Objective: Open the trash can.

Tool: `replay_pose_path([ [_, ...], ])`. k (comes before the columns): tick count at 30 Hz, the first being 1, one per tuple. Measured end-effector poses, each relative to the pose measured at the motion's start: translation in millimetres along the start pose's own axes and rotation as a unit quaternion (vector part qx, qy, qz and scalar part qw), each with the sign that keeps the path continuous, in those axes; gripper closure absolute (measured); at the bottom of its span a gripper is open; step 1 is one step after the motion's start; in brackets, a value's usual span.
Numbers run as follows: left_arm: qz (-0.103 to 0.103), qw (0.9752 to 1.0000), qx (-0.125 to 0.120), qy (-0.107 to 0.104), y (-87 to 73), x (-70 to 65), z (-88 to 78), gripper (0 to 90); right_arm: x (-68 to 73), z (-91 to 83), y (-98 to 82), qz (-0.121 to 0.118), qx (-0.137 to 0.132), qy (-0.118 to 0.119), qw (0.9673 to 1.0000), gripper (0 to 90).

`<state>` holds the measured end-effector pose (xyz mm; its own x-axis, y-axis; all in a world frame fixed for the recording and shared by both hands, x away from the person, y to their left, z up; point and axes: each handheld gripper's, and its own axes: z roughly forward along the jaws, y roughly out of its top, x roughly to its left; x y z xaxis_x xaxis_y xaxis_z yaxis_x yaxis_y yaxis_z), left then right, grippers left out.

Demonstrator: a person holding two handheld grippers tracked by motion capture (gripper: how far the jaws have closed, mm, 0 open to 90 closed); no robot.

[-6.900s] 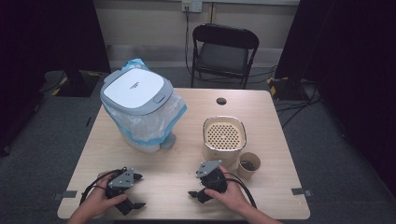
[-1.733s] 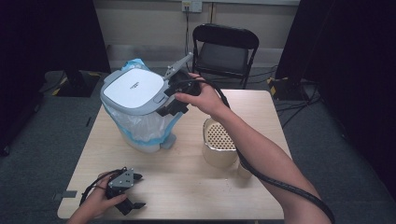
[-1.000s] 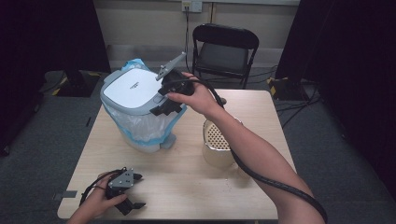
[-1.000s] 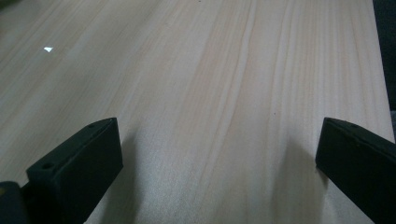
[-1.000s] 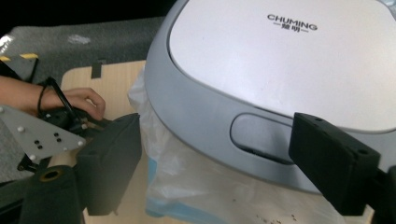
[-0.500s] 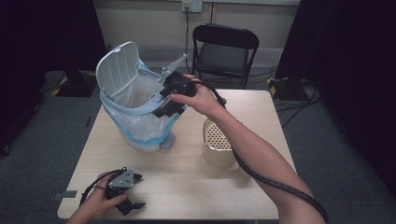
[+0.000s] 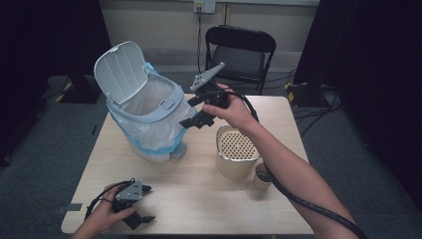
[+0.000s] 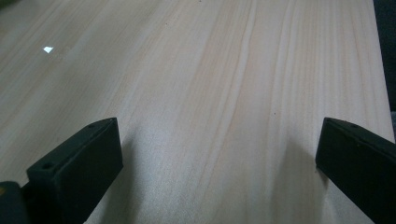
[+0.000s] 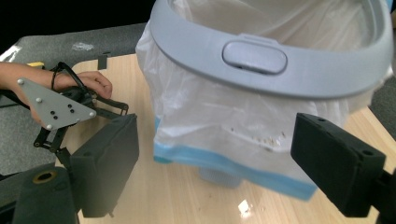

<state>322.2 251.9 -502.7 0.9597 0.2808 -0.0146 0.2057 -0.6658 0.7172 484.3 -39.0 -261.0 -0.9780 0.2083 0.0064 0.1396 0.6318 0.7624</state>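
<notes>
A white-grey bin [image 7: 149, 114] lined with a clear and blue plastic bag stands at the table's back left, its lid [image 7: 119, 69] swung up and back. My right gripper [image 7: 190, 113] hovers just right of the bin's front rim, apart from it. Its jaws have just been opening and stand open with nothing between the pads. In the right gripper view [image 9: 233, 158] the bin's grey rim and its push button [image 9: 254, 57] face me a short way off. My left gripper [image 7: 148, 204] rests open on the table near the front left, over bare wood [image 8: 219, 154].
A beige container with a perforated top [image 7: 238, 149] and a small brown cup [image 7: 262, 175] stand at the table's right, under my right forearm. A black folding chair [image 7: 241, 50] is behind the table. The wooden table [image 7: 199, 199] is bare at the front middle.
The bin's lid has flipped from shut to fully open. My right gripper has drawn back to the right from the bin's front. The left gripper has stayed put.
</notes>
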Motion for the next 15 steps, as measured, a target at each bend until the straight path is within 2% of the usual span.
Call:
replay_pose_path([
  [15,0.0,1.0,0.0,0.0,0.0,0.0,0.0,0.0,2.0,-16.7,-29.4,0.014,0.006,-0.002,0.9999,15.0],
])
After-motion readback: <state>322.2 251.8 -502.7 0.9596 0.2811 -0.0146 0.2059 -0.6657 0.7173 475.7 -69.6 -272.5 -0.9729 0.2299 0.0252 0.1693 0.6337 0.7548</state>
